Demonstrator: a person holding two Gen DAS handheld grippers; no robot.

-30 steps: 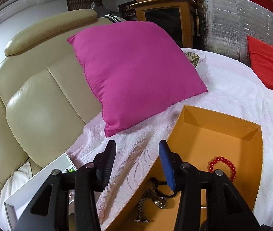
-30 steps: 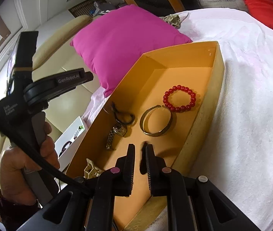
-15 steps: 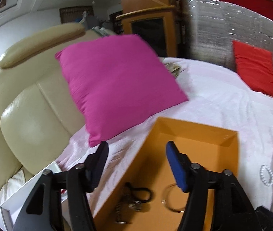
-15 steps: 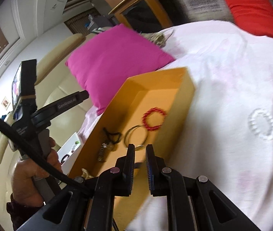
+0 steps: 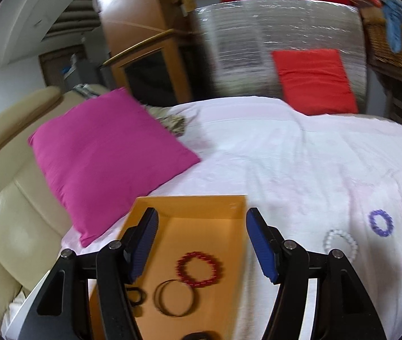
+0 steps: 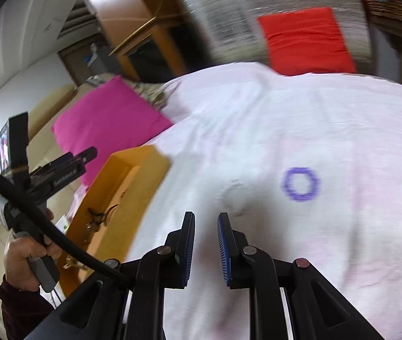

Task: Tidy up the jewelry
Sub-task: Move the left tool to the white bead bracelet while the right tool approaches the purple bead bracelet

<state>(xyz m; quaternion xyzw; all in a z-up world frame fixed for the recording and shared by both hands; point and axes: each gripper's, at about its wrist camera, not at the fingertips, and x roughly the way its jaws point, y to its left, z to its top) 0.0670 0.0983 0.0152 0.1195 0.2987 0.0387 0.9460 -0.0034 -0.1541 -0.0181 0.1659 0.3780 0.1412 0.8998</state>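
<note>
The right hand-held gripper (image 6: 206, 250), empty with its narrow jaws opening, points toward the purple bracelet (image 6: 301, 183) lying loose on the bed (image 6: 257, 119), presumably to fetch it, while the left hand-held gripper (image 5: 201, 243) hovers wide and empty over the orange box (image 5: 229, 206).

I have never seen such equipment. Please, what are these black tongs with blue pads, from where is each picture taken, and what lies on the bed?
A person holds one hand tool in each hand; no robot arm is there. Each picture comes from a camera on one tool, looking along its fingers. The left tongs are open and empty over the orange box, which holds a red bead bracelet and a metal bangle. The right tongs are empty and opening. On the white bedspread lie a purple bracelet and a white bracelet.
</note>
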